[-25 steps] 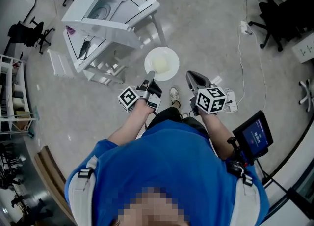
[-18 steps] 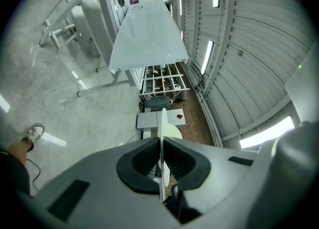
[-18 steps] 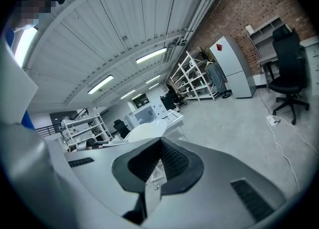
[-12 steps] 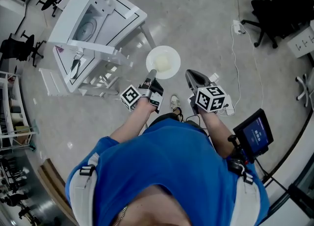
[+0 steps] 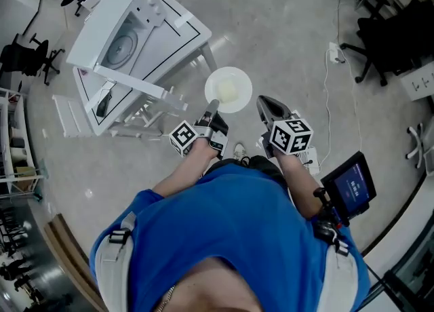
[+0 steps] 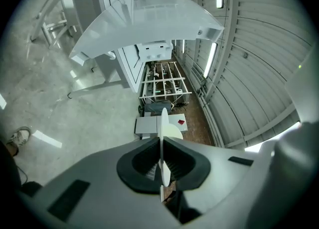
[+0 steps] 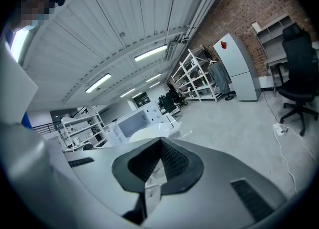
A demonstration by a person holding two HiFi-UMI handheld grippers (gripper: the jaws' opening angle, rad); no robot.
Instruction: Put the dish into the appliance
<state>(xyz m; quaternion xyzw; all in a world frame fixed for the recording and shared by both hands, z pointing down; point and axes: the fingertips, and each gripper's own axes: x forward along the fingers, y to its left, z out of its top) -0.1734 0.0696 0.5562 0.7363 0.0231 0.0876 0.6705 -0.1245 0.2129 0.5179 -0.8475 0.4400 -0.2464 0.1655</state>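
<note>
A round white dish (image 5: 228, 89) is held out in front of the person, over the floor. My left gripper (image 5: 214, 106) is shut on its near rim. In the left gripper view the dish (image 6: 164, 123) stands edge-on, clamped between the black pads. The white appliance (image 5: 129, 39) stands on thin legs to the upper left, its door hanging open; it fills the top of the left gripper view (image 6: 144, 19). My right gripper (image 5: 264, 104) floats beside the dish, to its right. In its own view the right gripper (image 7: 159, 142) is shut with nothing in it.
A white rack (image 5: 68, 115) lies on the floor left of the appliance. Black office chairs (image 5: 393, 39) stand at the right, with a power strip and cable (image 5: 334, 53) near them. A screen on a stand (image 5: 350, 185) is close at the person's right. Shelving (image 5: 17, 134) lines the left edge.
The head view has turned a little, so the appliance sits further left and shows more of its open front. The dish stays in the left gripper. The right gripper stays shut and hardly moves.
</note>
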